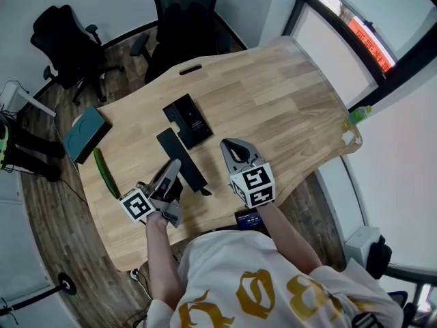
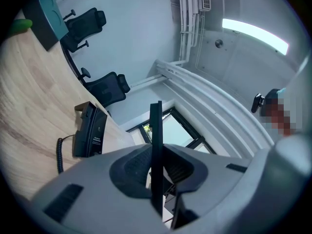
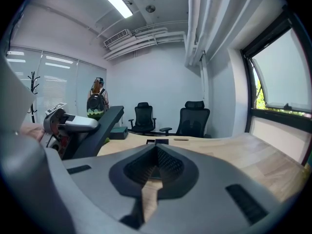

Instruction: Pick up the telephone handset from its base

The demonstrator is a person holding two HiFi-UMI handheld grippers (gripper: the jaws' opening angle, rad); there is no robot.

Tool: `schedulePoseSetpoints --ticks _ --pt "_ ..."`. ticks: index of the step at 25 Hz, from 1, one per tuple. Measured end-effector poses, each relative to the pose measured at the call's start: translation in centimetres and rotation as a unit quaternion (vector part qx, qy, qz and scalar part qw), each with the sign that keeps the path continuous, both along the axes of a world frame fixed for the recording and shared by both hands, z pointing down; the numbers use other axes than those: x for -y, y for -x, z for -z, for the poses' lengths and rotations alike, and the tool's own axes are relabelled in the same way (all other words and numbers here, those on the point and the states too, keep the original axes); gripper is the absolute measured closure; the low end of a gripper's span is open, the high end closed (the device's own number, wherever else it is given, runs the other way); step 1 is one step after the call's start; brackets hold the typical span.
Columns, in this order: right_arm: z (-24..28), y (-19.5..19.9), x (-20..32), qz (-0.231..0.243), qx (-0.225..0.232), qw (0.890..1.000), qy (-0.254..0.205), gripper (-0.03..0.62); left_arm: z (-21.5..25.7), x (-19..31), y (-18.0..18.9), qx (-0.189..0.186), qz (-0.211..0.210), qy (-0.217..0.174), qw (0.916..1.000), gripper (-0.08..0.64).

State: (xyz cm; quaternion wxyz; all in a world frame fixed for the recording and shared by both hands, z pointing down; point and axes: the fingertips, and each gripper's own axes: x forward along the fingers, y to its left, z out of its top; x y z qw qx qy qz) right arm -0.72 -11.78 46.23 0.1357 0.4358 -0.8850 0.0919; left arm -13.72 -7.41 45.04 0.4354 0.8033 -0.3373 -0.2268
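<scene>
The black telephone handset (image 1: 182, 158) is off its base (image 1: 186, 120) and held over the table, slanting along the table. My left gripper (image 1: 172, 169) is shut on its near part; in the left gripper view the handset (image 2: 156, 145) stands edge-on between the pads. The base (image 2: 90, 129) lies beyond on the wood, with a coiled cord (image 2: 59, 156) beside it. My right gripper (image 1: 229, 145) hovers to the right of the handset, jaws together with nothing in them. In the right gripper view, the handset (image 3: 92, 126) rises at the left.
A long green object (image 1: 106, 172) and a teal box (image 1: 85, 134) lie at the table's left. A green bottle (image 1: 360, 114) stands at the far right edge. Black office chairs (image 1: 183, 20) stand behind the table. A dark device (image 1: 250, 219) sits at the near edge.
</scene>
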Motion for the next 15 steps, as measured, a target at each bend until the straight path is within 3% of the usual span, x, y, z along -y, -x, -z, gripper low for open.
schedulePoseSetpoints --ticks 15 --pt "0.3 0.2 0.8 0.006 0.009 1.000 -0.005 0.588 0.0 0.5 -1.0 -0.015 -0.021 0.003 0.9997 0.486"
